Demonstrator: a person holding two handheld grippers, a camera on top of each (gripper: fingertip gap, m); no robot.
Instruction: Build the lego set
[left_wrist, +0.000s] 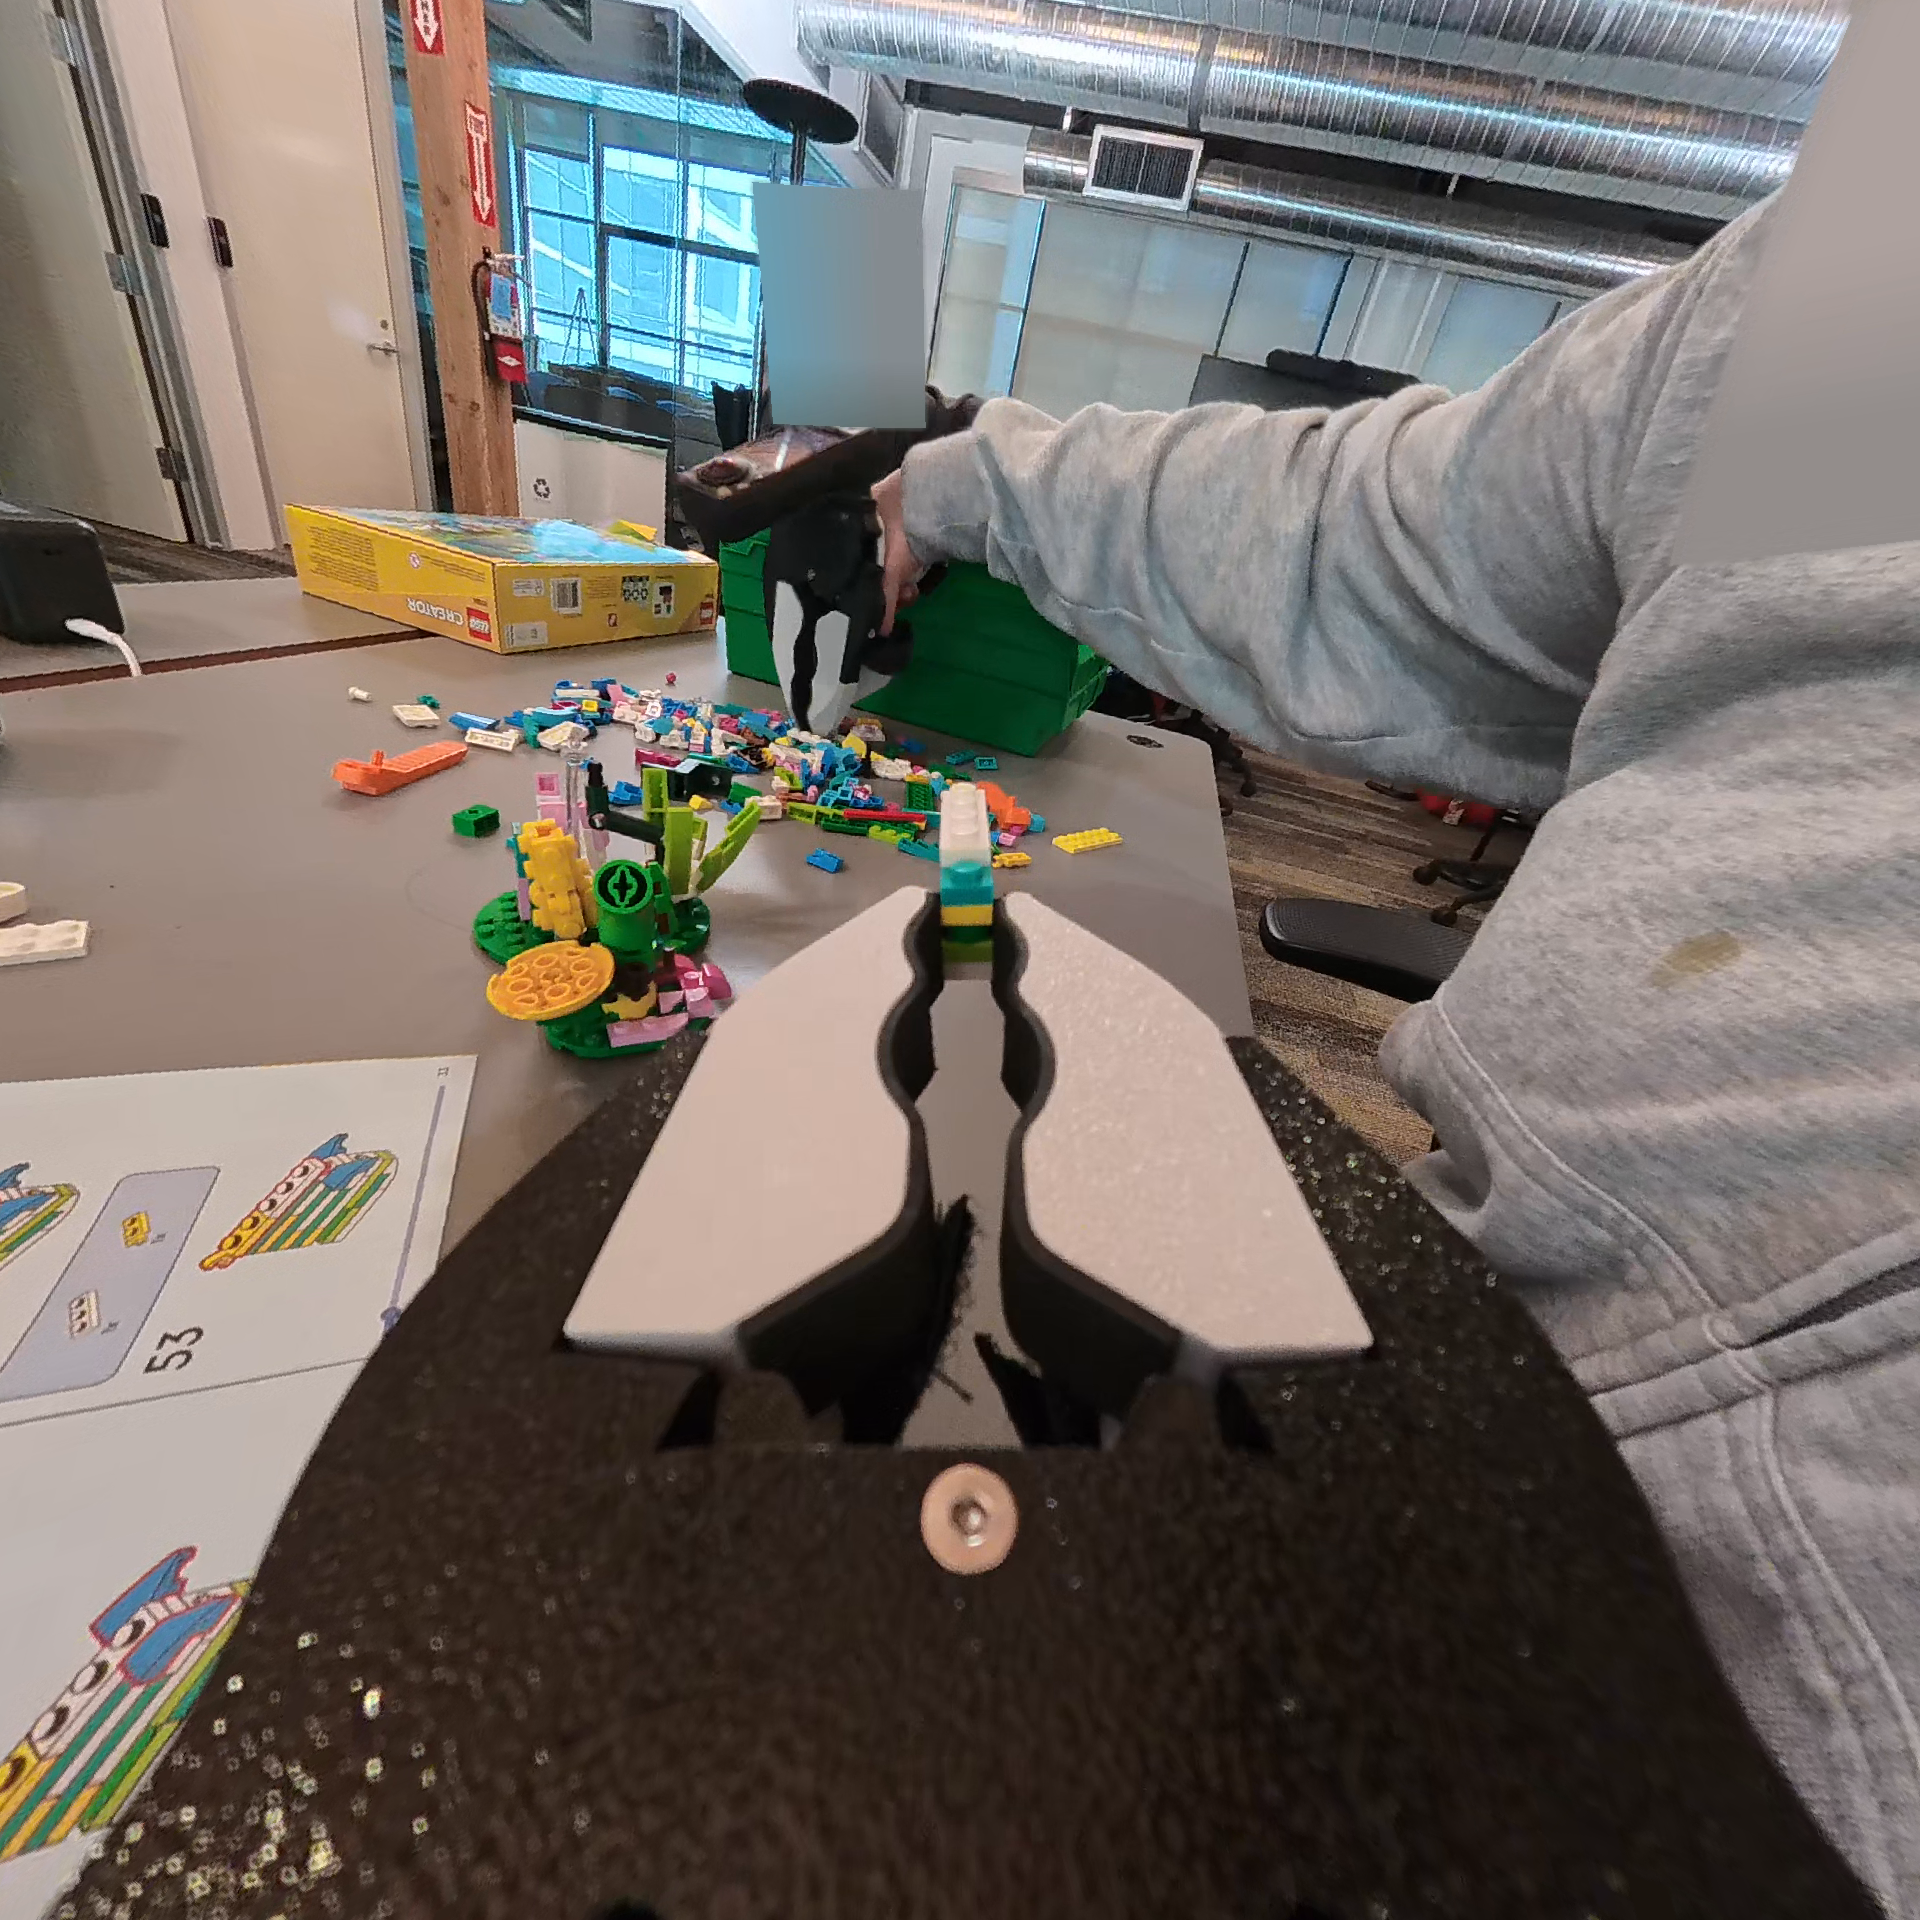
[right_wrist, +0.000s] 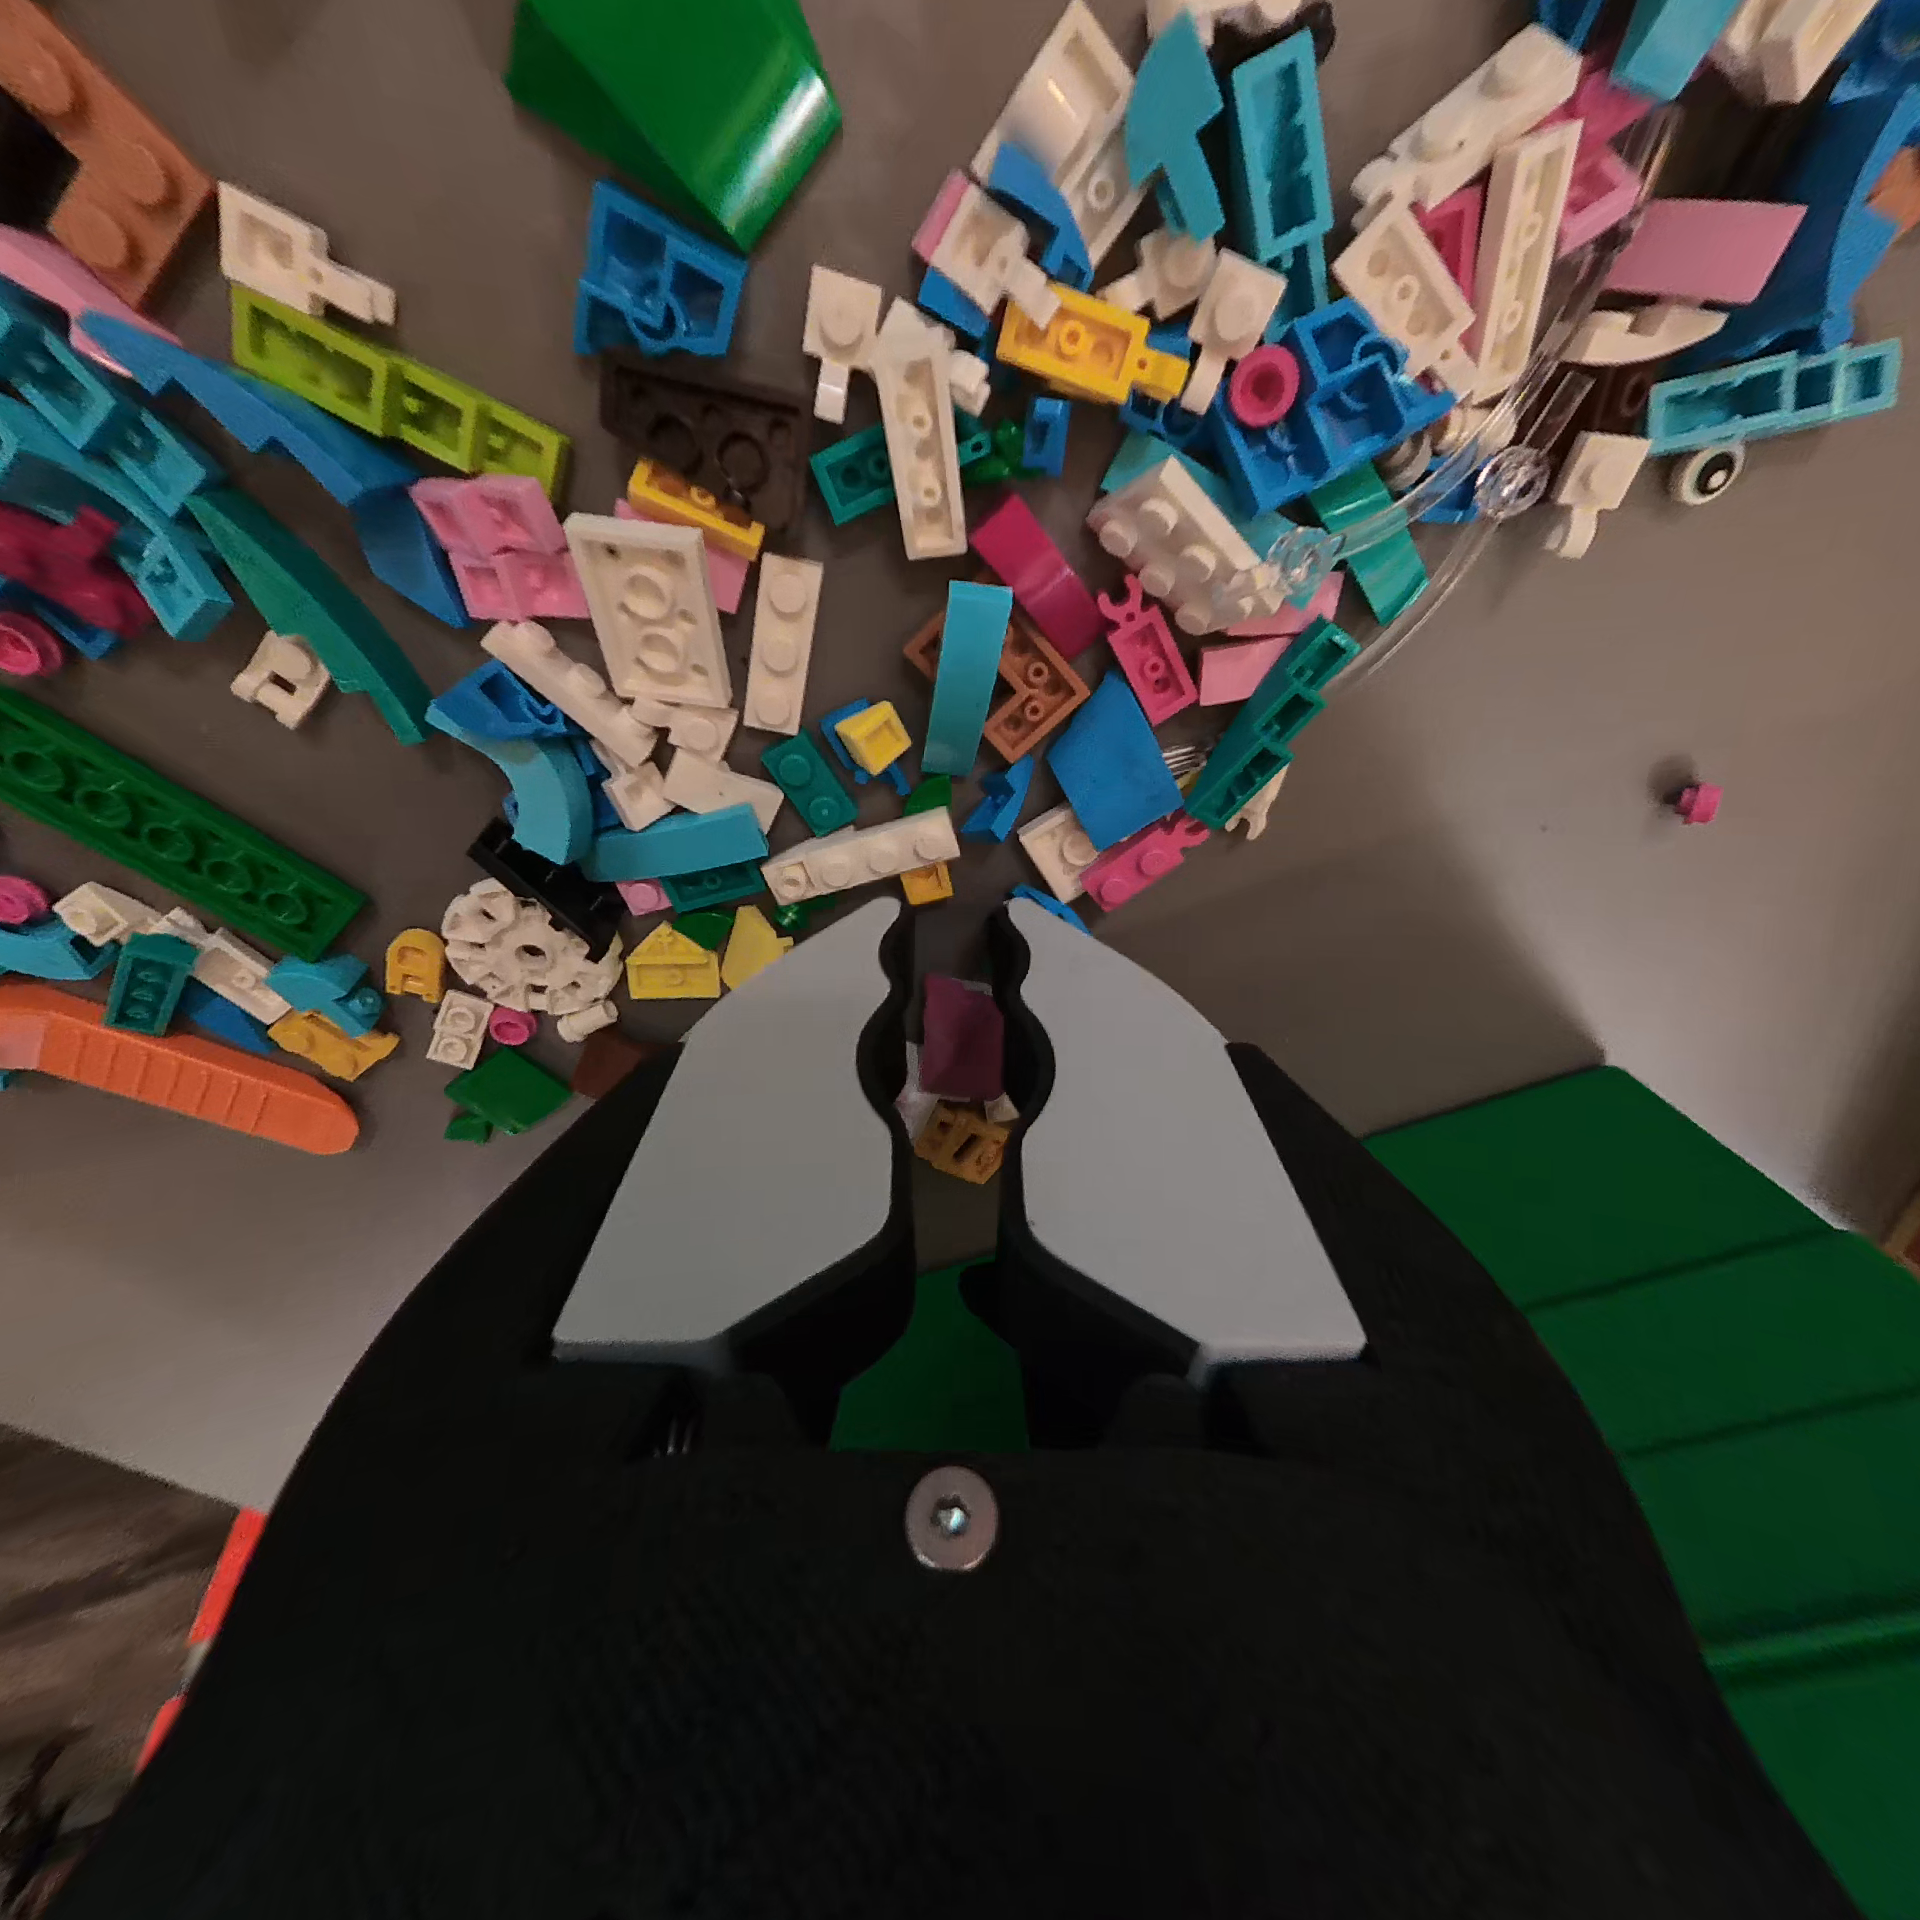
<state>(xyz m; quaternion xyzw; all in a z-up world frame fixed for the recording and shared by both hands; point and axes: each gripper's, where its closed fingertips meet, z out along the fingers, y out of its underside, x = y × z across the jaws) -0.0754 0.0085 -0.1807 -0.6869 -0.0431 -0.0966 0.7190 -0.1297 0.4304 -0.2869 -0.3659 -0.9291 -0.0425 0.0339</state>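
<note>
The left tool (left_wrist: 966, 935) is nearly closed, its pads pressed on a small stack of bricks (left_wrist: 966, 883), green and yellow low down, teal and white above, held upright over the grey worktop (left_wrist: 260, 862). The right tool (right_wrist: 951, 935) hangs tips-down over the scattered loose bricks (right_wrist: 831, 623), its fingers a little apart; a dark magenta piece (right_wrist: 961, 1034) sits between them, but whether the pads press it cannot be told. An open instruction booklet (left_wrist: 208, 1247) lies nearest, then a built green plant model (left_wrist: 603, 914). Farther back stand a green bin (left_wrist: 987, 665), contents unseen, and a yellow box (left_wrist: 488, 577). Beyond are doors, windows and ceiling ducts.
</note>
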